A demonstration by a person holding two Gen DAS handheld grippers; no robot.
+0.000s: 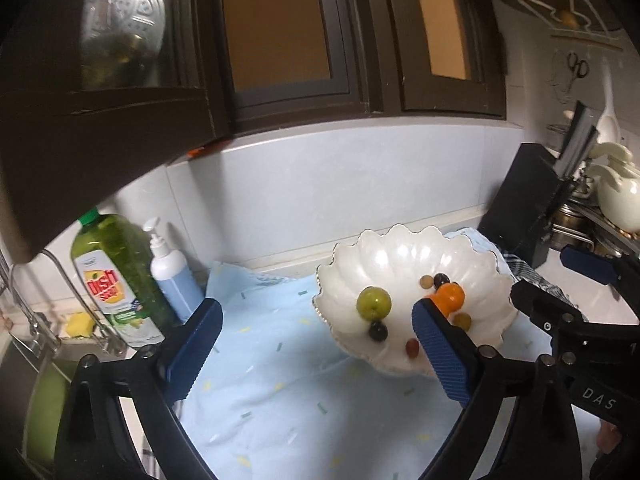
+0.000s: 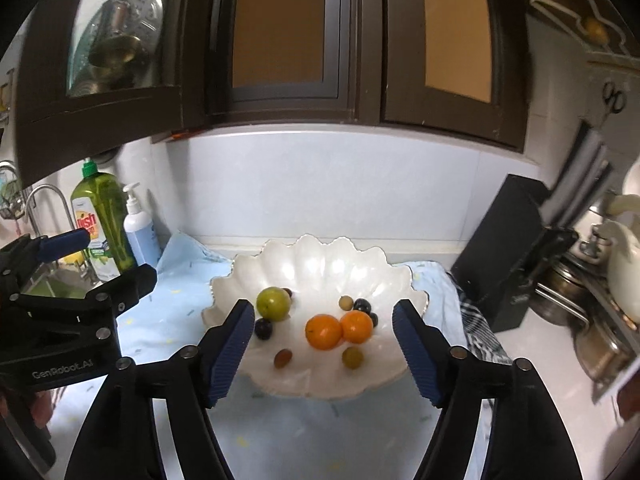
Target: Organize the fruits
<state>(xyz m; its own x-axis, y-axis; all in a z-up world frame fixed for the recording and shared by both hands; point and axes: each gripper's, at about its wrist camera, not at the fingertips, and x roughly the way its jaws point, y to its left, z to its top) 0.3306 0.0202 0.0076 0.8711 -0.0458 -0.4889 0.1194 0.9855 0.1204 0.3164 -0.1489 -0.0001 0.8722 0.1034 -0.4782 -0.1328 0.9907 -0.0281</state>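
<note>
A white scalloped bowl [image 2: 320, 264] [image 1: 400, 256] sits on a light blue towel [image 1: 280, 360] [image 2: 168, 320] by the tiled wall. Inside lie two oranges [image 2: 324, 331], a green apple-like fruit [image 2: 273, 303] [image 1: 373, 302] and several small dark, red and green fruits such as a dark grape [image 2: 263, 328]. My right gripper [image 2: 324, 354] is open, its blue pads framing the bowl's near rim, nothing between them. My left gripper [image 1: 316, 350] is open wide over the towel, left of the bowl, with nothing in it. One orange [image 1: 450, 296] peeks past its right pad.
A green dish soap bottle [image 2: 102, 220] [image 1: 116, 272] and a white pump bottle [image 2: 138, 228] [image 1: 172, 272] stand at the left by the sink tap [image 2: 46, 196]. A black knife block [image 2: 508, 252] and pots stand at the right. Dark cabinets hang overhead.
</note>
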